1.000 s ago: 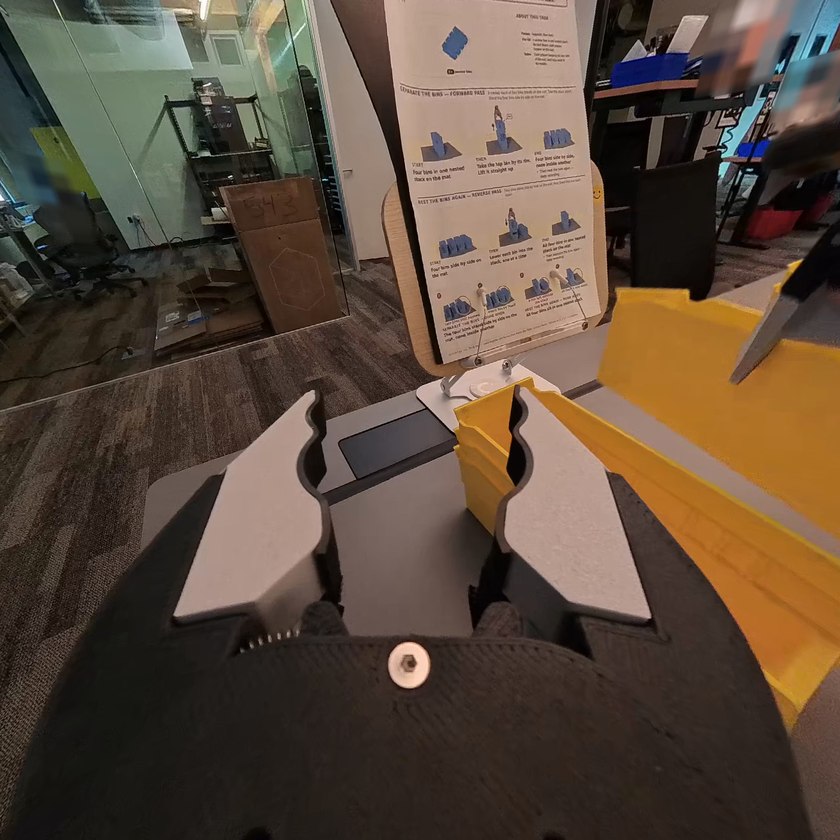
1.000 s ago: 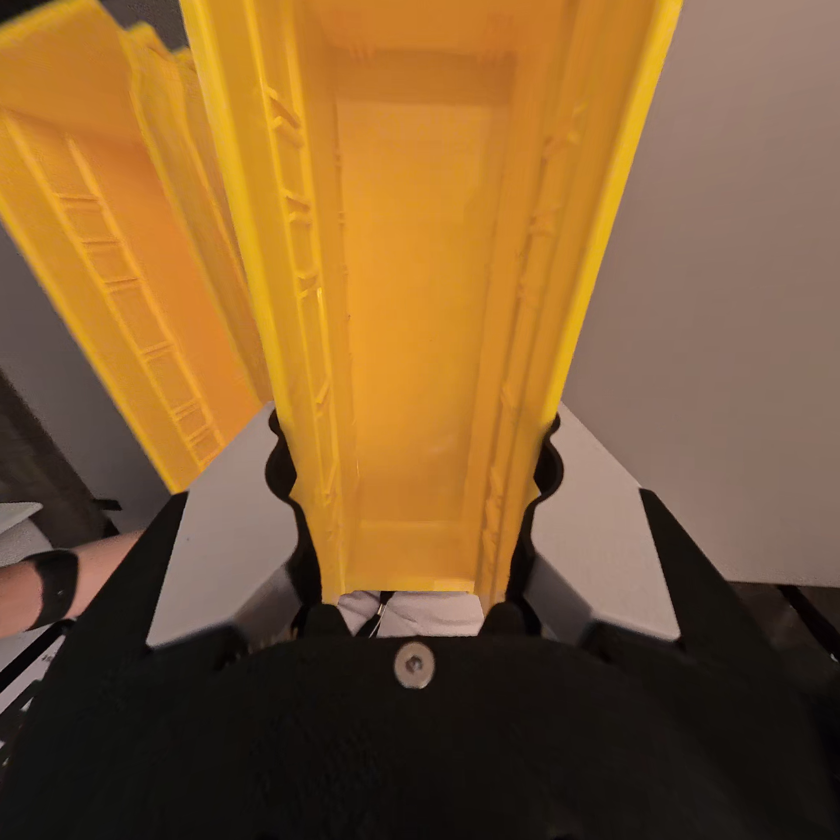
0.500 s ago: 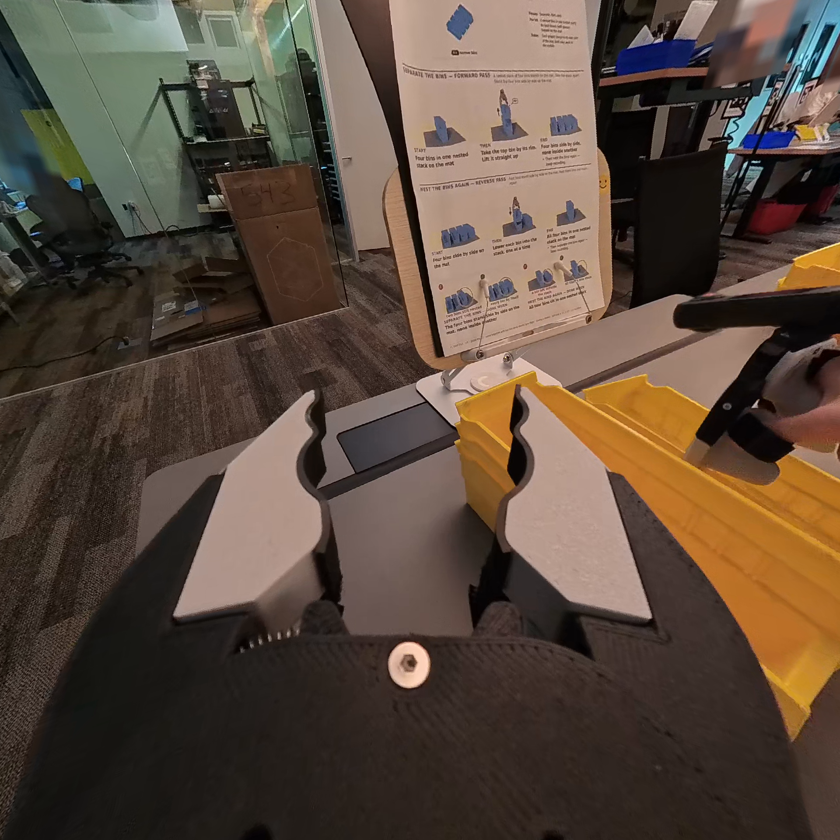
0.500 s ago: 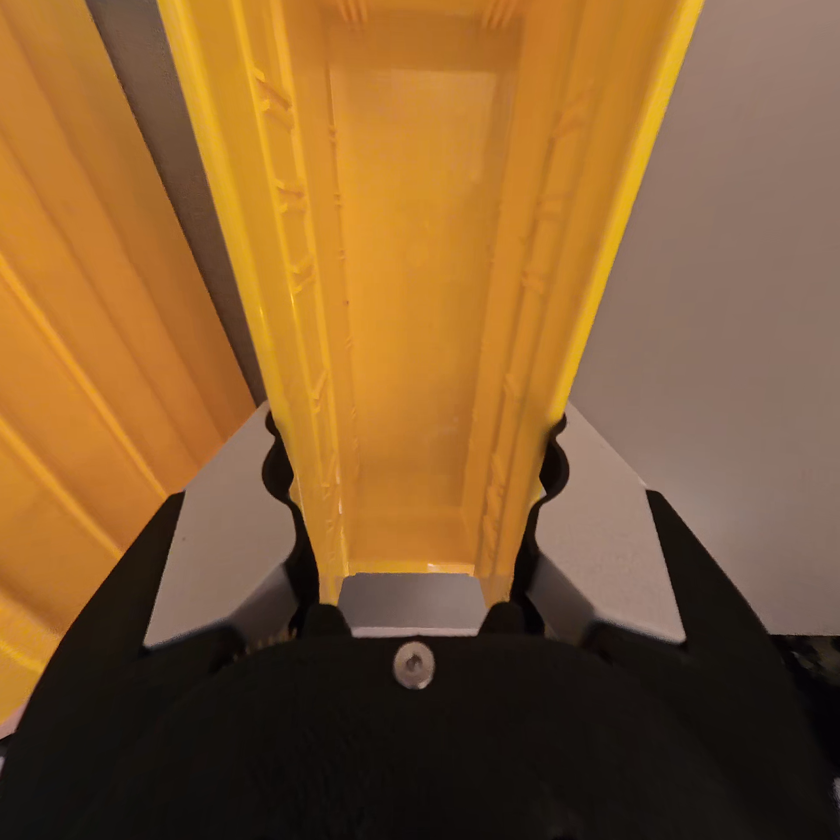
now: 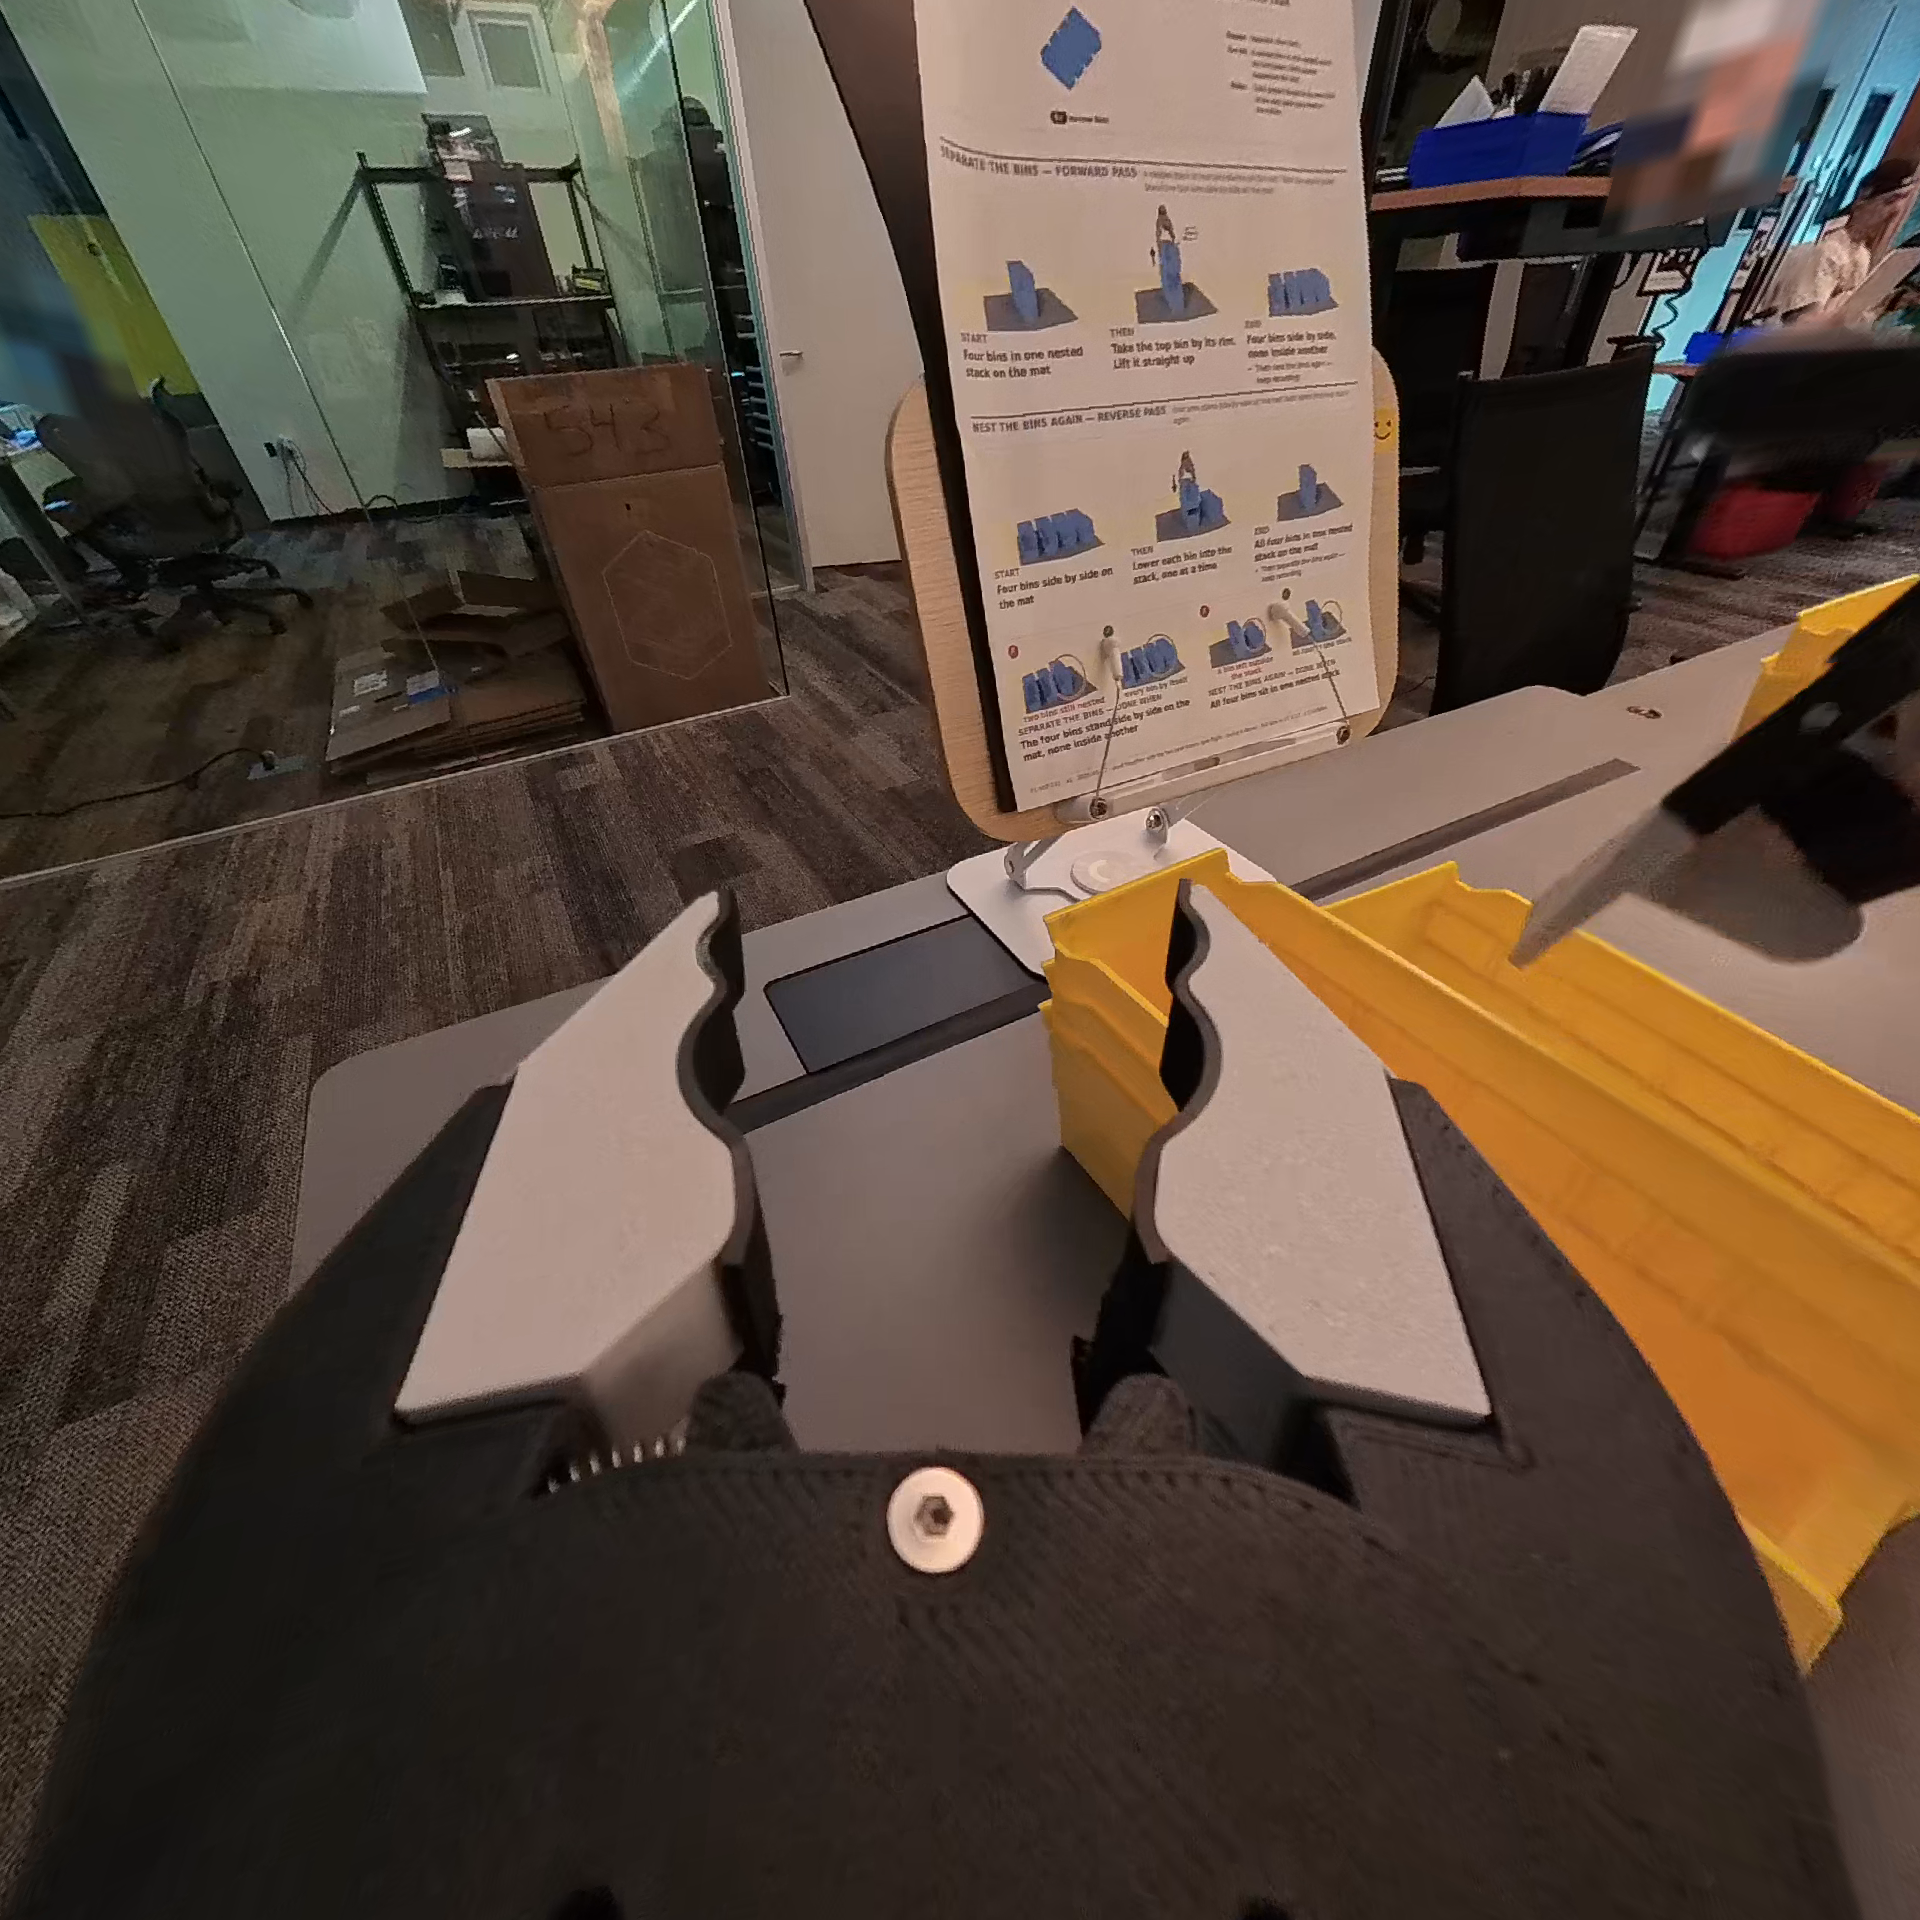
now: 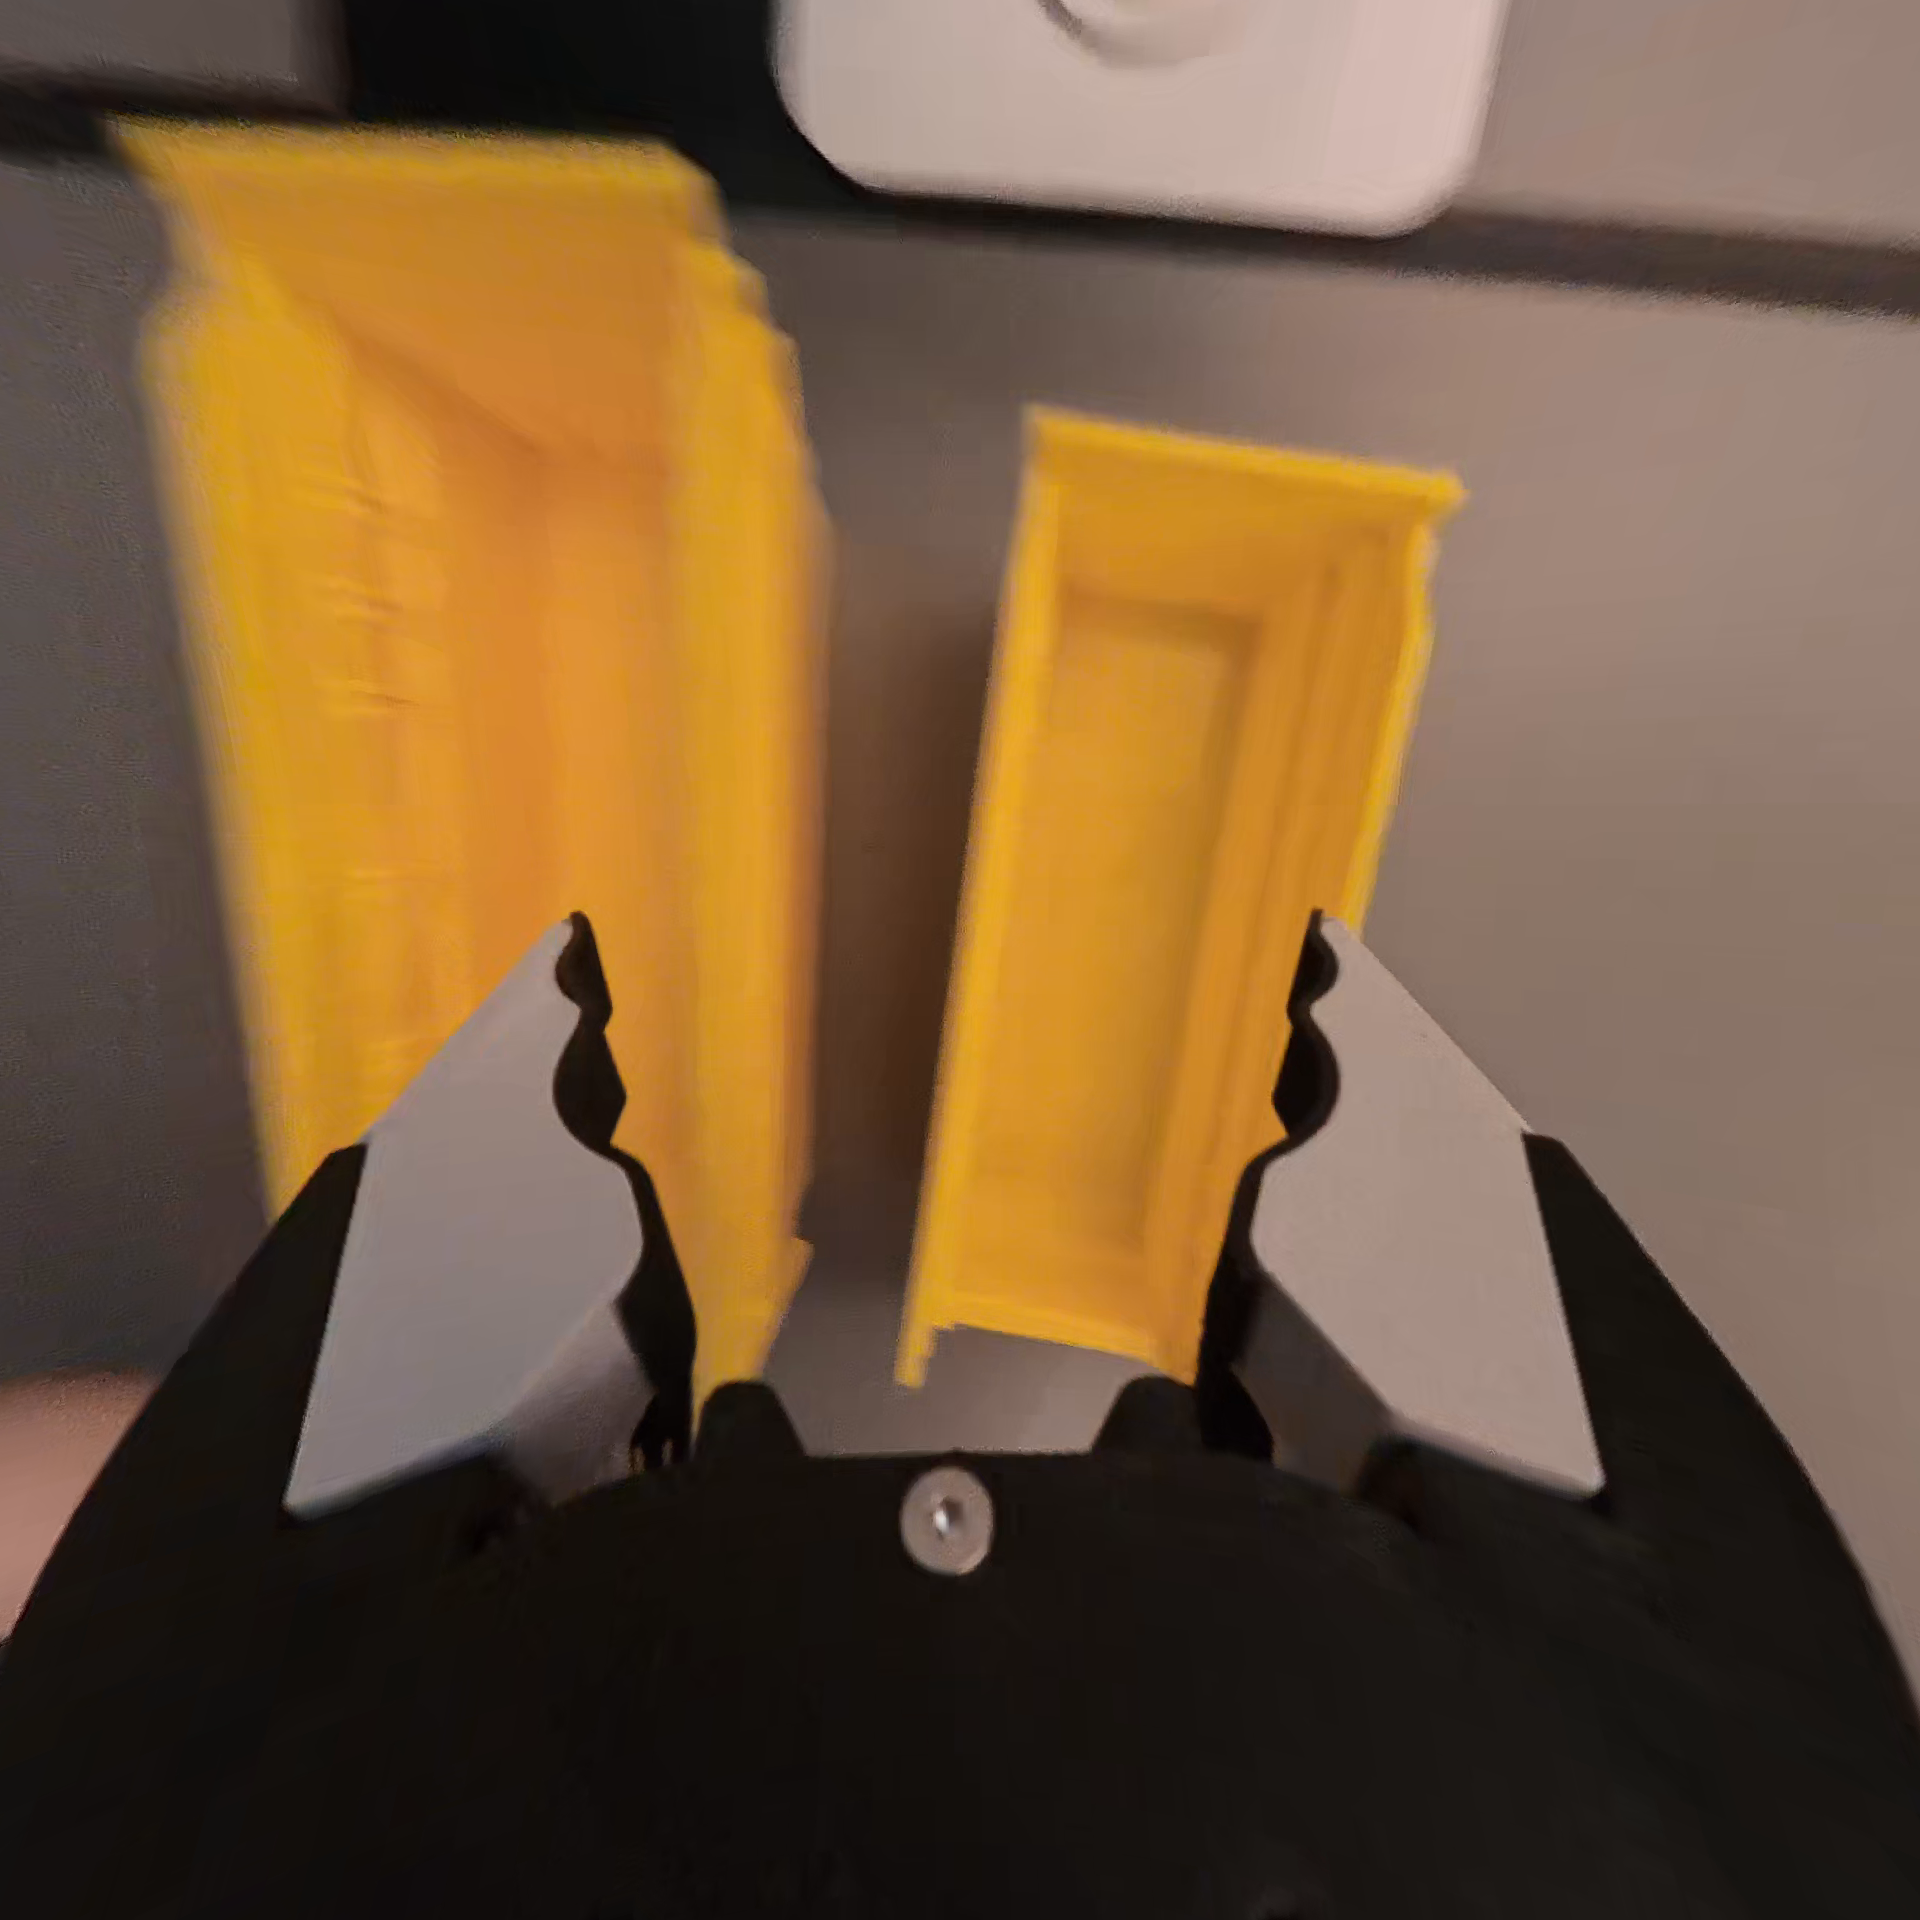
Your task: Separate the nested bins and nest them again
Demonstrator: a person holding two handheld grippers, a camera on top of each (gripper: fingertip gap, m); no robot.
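Note:
A stack of nested yellow bins (image 5: 1558, 1195) stands on the grey table (image 5: 914, 1195). My left gripper (image 5: 951, 904) is open, with only table between its pads. Its right finger (image 5: 1278, 1143) overlaps the near end of the stack. In the right wrist view the stack (image 6: 468, 623) is on the left and a single yellow bin (image 6: 1164, 883) stands apart on the right. My right gripper (image 6: 945, 920) hovers above them, wide open and holding nothing. It also shows in the left wrist view (image 5: 1662, 883), over the single bin (image 5: 1444, 914).
An instruction sheet on a wooden stand (image 5: 1153, 416) stands behind the bins, on a white base (image 6: 1143, 104). A black pad (image 5: 894, 997) lies in the table. Another yellow bin (image 5: 1808, 655) shows at the far right. The table's left edge drops to carpet (image 5: 312, 987).
My right gripper opened wider, let go of the single bin it was shut on, and drew back above it. The bin now stands beside the stack. My left gripper has not moved.

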